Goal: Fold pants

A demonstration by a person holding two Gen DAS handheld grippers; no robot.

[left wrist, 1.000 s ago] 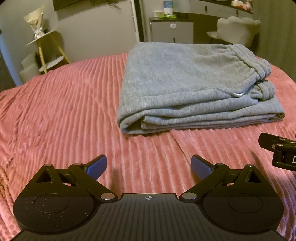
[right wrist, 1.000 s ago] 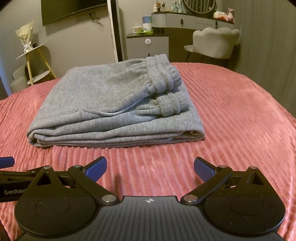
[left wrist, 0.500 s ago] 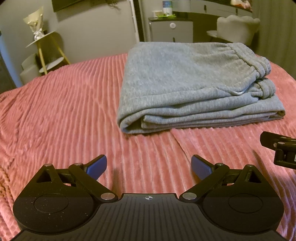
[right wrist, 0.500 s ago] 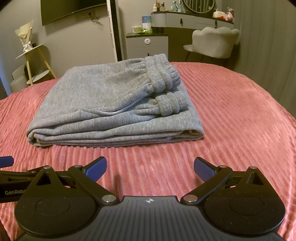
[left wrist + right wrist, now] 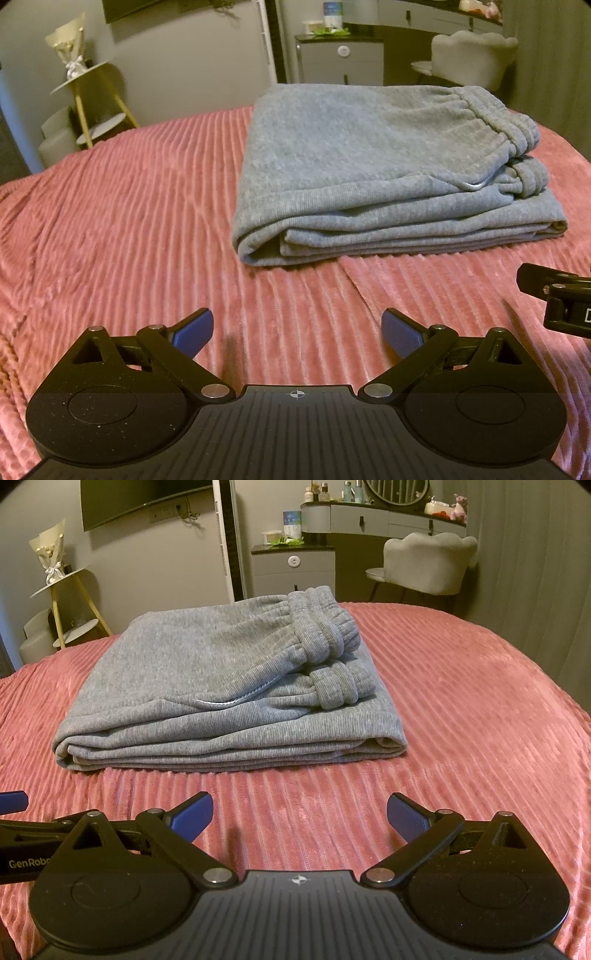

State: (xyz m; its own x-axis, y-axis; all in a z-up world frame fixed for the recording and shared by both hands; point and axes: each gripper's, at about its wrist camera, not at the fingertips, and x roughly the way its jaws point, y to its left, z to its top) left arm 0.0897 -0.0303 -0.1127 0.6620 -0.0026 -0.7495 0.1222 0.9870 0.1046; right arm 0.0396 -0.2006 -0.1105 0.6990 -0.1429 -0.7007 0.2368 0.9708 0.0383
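Left wrist view: the left gripper (image 5: 297, 332) stands wide, its 2 blue pads (image 5: 194, 328) spread apart and holding nothing, low over the pink ribbed bedspread (image 5: 129, 221). The grey sweatpants (image 5: 369, 162) lie folded in a layered stack on the bed ahead and to the right, well apart from the pads. The rounded fold edge faces the camera at the stack's left corner; the elastic waistband (image 5: 495, 114) lies on top at the right, with a ribbed cuff just below it. An open stretch of bedspread runs between gripper and stack and across the whole left side. The right gripper's black body (image 5: 557, 299) enters at the right edge; a white letter on it is cut off and unreadable. Compared with 0.5 s ago, the stack sits in nearly the same place in the frame.

Right wrist view: the right gripper (image 5: 299, 814) is likewise wide and holds nothing. The sweatpants (image 5: 207, 672) rest centre-left ahead, waistband (image 5: 325, 627) at the upper right of the stack, layered edges facing the camera. Bare bedspread (image 5: 461, 720) extends to the right. The left gripper's body (image 5: 22, 853) shows at the left edge, marked "GenRobo", the rest hidden. A grey chair (image 5: 428, 565) and a nightstand (image 5: 291, 572) stand beyond the bed. The framing matches 0.5 s ago.
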